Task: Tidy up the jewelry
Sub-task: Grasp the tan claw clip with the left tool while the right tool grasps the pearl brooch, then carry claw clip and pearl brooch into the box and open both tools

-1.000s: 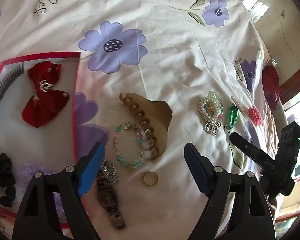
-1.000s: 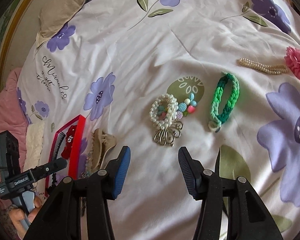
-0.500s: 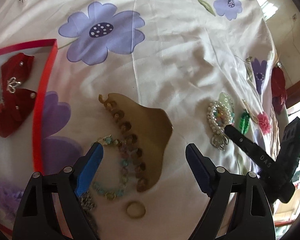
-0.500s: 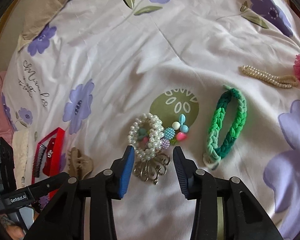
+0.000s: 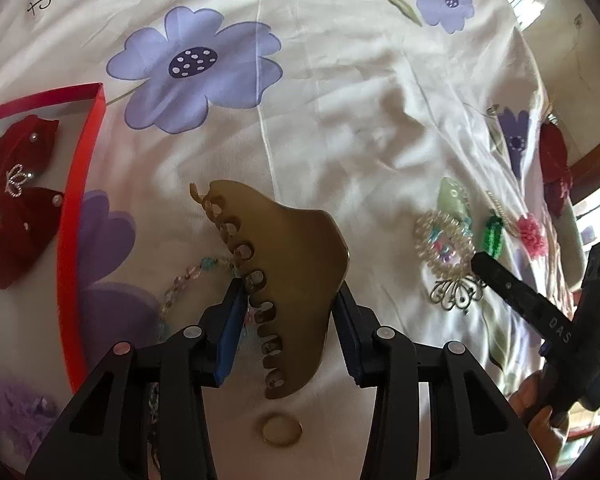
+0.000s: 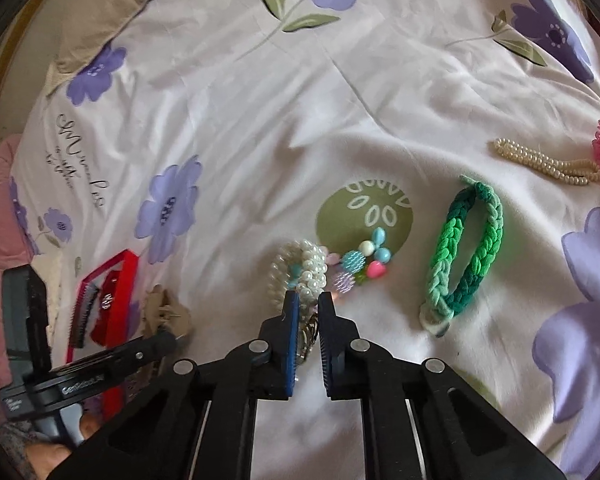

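Amber hair claw (image 5: 292, 276) lies lengthwise along left gripper (image 5: 290, 294), jaws just closed on it; right gripper (image 6: 305, 300) pinches pearl bracelet (image 6: 300, 276).

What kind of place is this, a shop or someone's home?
Most likely a bedroom at home: the jewelry lies on a rumpled white bedsheet printed with purple flowers, a beige pillow sits at its far edge, and a window lets in daylight.

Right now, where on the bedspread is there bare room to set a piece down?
Bare sheet lies beyond the tan plastic hair claw clip, up to the big printed purple flower, and between the clip and the pearl bracelet cluster. It is crowded near the red-rimmed tray and around the braided green band.
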The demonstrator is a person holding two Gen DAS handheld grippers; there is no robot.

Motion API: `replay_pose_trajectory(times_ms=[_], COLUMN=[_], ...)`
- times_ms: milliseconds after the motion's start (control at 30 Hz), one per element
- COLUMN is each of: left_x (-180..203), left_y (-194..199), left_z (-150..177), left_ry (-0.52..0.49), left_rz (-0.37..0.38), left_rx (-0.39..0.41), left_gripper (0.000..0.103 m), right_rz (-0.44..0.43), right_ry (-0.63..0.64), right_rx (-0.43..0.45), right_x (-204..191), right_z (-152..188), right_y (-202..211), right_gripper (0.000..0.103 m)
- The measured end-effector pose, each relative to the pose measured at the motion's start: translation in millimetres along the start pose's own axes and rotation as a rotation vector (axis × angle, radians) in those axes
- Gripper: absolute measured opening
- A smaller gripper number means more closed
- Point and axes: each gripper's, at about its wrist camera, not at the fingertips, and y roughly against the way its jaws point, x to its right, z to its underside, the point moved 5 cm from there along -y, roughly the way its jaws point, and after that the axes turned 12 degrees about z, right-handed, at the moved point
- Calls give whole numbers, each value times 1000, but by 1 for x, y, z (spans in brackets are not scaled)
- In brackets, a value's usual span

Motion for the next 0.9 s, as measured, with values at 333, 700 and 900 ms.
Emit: replay_pose_trajectory(times_ms=[333,700,900], left_x=[13,12,-2], left_y=[37,77,104], left_z=[26,43,47], left_ry=[-33,-47,-35], left_rz=[78,97,80], left_rx=[23,64,105], left_gripper=[41,41,41], right_rz=[-65,-127,-159], right_ry=[46,45,74], right_rx=[-24,-22,3], right_x=[-9,-18,-40], right_z=[30,41,36], right_y=[29,49,62], right_gripper=[2,2,2])
